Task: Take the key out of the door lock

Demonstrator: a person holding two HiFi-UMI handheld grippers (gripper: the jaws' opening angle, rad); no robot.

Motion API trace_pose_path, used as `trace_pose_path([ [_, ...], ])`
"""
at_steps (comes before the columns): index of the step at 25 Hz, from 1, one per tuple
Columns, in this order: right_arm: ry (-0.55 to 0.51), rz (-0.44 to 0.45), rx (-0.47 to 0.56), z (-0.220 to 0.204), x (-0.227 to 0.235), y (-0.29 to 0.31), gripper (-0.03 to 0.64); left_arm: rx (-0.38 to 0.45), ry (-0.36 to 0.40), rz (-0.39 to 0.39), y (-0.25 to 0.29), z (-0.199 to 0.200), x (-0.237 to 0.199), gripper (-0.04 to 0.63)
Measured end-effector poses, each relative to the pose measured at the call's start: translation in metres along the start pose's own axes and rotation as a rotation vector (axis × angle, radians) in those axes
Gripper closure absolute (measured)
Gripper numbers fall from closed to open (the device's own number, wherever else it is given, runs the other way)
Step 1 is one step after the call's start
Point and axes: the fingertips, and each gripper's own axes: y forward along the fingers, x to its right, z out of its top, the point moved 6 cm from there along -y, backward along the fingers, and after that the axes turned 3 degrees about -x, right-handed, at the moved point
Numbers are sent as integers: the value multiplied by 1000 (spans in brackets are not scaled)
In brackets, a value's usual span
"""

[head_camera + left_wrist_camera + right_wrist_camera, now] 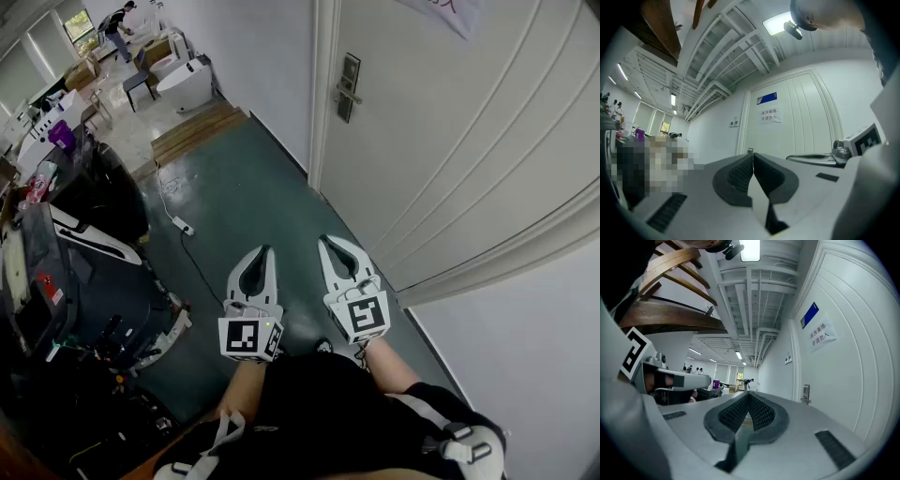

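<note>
Low at six o'clock, my left gripper [267, 251] and right gripper [325, 242] both sit closed on nothing, with the door lock [348, 87] well apart at twelve o'clock from the nearer right one, its key too small to see.

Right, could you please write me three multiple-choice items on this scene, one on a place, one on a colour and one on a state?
1. Where is the door handle?
A. On the white door. B. On the floor. C. On a table.
2. What colour is the floor by the door?
A. Red. B. Dark green. C. Yellow.
3. How are the left hand-held gripper and the right hand-held gripper?
A. Both open. B. Both shut, empty. C. Right shut on a key.
Answers: 1 A, the head view shows it mounted there; 2 B, plain in the head view; 3 B, each gripper view shows jaws together with nothing between.
</note>
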Motion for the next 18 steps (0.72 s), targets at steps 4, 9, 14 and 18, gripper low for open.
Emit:
trace_pose_path([
  [4,12,12,2,-1,2,-6,609,-8,-7,0,0,-4,7,571],
  [9,122,55,0,-13,4,-14,609,-28,-18,-1,-1,-18,21,571],
  [14,285,149,-20,-45,8,-31,602,-73,-16,53,-15,-44,34,571],
  [18,355,192,-62,-69,9,-31,512,-106,-42,92,-24,-61,31,571],
])
